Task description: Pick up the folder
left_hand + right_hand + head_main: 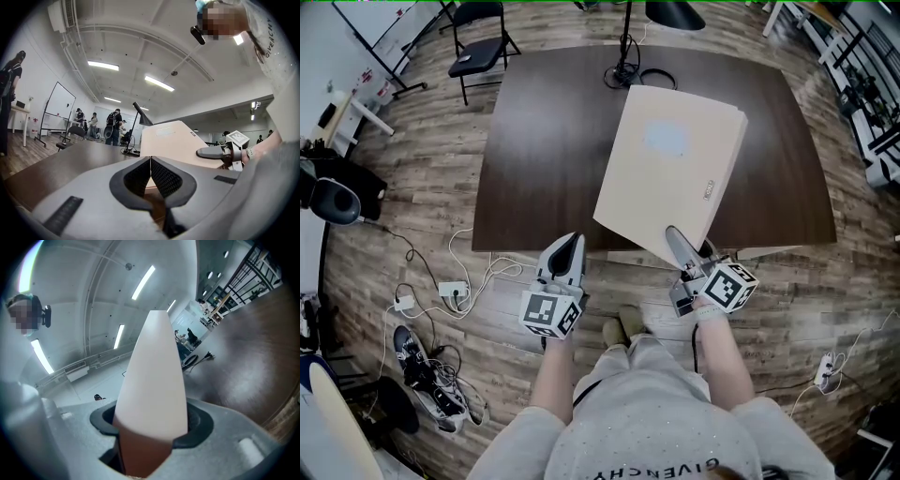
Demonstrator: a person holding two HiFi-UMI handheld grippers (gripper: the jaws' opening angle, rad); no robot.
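The cream folder hangs tilted above the dark brown table, its near corner out past the table's front edge. My right gripper is shut on that near corner. In the right gripper view the folder fills the space between the jaws of the right gripper and rises away from me. My left gripper hovers at the table's front edge, to the left of the folder, shut with nothing in it. The left gripper view shows the left gripper with its pads pressed together, the folder beyond them and the right gripper on its right.
A black lamp stand with a coiled cable sits at the table's far edge. A black chair stands beyond the far left corner. A power strip with cables and shoes lie on the wooden floor at the left.
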